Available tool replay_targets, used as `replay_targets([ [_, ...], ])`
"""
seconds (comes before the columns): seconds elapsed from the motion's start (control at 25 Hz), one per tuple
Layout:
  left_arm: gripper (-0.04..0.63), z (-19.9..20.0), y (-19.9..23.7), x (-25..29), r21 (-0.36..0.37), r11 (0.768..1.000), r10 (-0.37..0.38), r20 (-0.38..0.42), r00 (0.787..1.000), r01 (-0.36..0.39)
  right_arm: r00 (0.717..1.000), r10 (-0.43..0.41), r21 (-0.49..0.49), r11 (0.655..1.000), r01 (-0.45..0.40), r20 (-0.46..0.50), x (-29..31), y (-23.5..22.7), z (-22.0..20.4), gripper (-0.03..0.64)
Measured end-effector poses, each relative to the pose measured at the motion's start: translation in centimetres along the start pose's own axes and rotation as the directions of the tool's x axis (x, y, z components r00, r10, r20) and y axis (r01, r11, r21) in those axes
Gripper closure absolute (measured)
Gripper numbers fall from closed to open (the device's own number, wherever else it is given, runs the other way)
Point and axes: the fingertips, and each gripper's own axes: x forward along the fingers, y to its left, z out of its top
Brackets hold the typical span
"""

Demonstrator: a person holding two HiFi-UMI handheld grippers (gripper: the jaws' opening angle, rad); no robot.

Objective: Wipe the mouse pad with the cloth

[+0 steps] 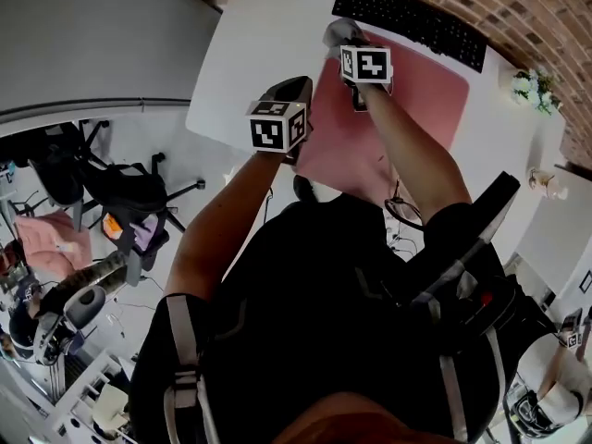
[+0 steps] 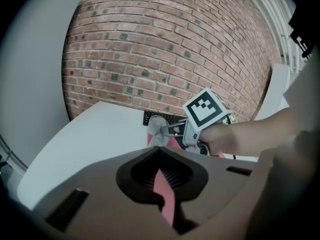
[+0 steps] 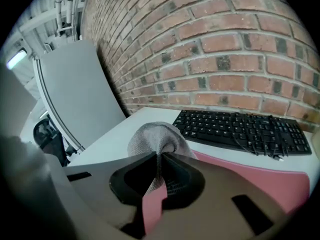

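A pink mouse pad lies on the white table in front of a black keyboard. My right gripper is shut on a bunched grey cloth at the pad's far left corner, beside the keyboard's left end. In the right gripper view the cloth bulges out past the closed tips of the right gripper, with the pad just below it. My left gripper is over the pad's left edge, nearer to me, jaws shut with nothing seen between the tips of this left gripper.
The keyboard runs along the brick wall. A small potted plant and a small bottle stand on the table's right side. A black office chair is on the floor past the table's left edge.
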Motion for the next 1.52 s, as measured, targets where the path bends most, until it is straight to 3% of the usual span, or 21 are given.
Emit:
replay_targets([
  [0.28, 0.595, -0.6, 1.3, -0.3, -0.020, 1.000, 0.018, -0.014, 1.000, -0.018, 0.997, -0.022, 0.030, 0.999, 0.024, -0.075, 4.5, -1.1, -1.4, 0.583],
  [0.56, 0.595, -1.7, 1.8, -0.1, -0.028, 0.999, 0.031, -0.045, 0.999, -0.032, 0.996, -0.033, 0.050, 0.998, 0.037, -0.087, 5.0, -2.3, -2.2, 0.583],
  [1.52, 0.595, -0.5, -5.4, 3.4, 0.053, 0.991, -0.118, -0.077, 0.990, 0.122, 0.984, -0.163, 0.149, 0.974, 0.171, -0.066, -1.9, -11.7, -4.8, 0.583],
])
